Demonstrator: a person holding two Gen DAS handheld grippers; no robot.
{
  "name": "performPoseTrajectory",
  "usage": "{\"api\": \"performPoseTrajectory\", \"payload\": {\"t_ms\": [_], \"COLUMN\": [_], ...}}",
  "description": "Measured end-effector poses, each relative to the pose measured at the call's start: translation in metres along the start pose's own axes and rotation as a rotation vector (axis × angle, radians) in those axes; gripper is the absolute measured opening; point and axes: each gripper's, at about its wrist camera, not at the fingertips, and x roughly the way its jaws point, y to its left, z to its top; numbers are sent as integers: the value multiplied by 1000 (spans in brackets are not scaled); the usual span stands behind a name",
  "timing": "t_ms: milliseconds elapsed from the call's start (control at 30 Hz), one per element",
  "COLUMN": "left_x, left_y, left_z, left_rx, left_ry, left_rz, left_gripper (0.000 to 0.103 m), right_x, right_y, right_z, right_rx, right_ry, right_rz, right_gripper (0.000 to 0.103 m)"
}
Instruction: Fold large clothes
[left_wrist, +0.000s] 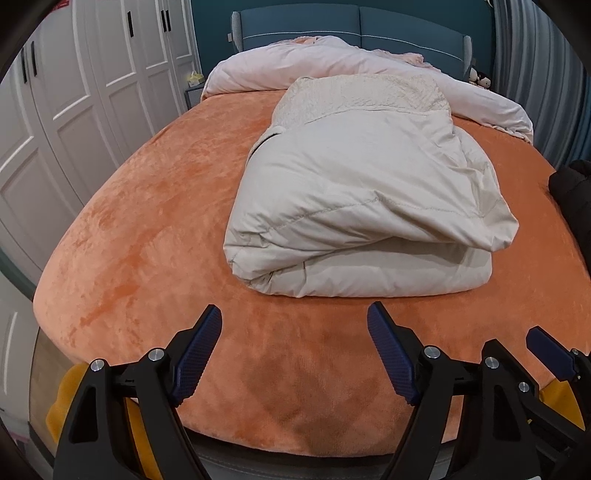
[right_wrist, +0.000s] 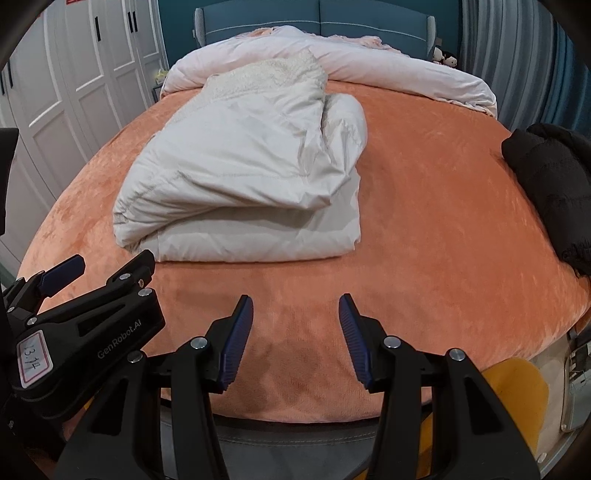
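Observation:
A cream padded coat lies folded into a thick bundle on the orange bed cover, fleece collar at its far end. It also shows in the right wrist view. My left gripper is open and empty, above the bed's near edge, short of the coat. My right gripper is open and empty, beside the left one, to the coat's near right. The left gripper's body also shows in the right wrist view.
A pale pink duvet is bunched along the blue headboard. A black garment lies at the bed's right edge. White wardrobe doors stand on the left, grey curtains on the right.

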Motion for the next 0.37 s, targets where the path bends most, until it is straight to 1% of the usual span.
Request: {"api": "performPoseTrajectory", "payload": {"t_ms": [167,233,367], "left_x": [-1,-1,0], "left_y": [0,-1,0], "left_z": [0,-1,-1], "left_rx": [2,6,10], "left_ry": [-11,-17,-8], "left_rz": [10,8,7], "left_gripper": [76,74,74], "right_x": [-2,-2,-1], "right_y": [0,1,-1], "right_z": [1,0,-1], "right_rx": [4,5,6], "right_ry": [-13,-15,-15], "right_rz": [-4,-8,-14], "right_gripper": [46,46,46]}}
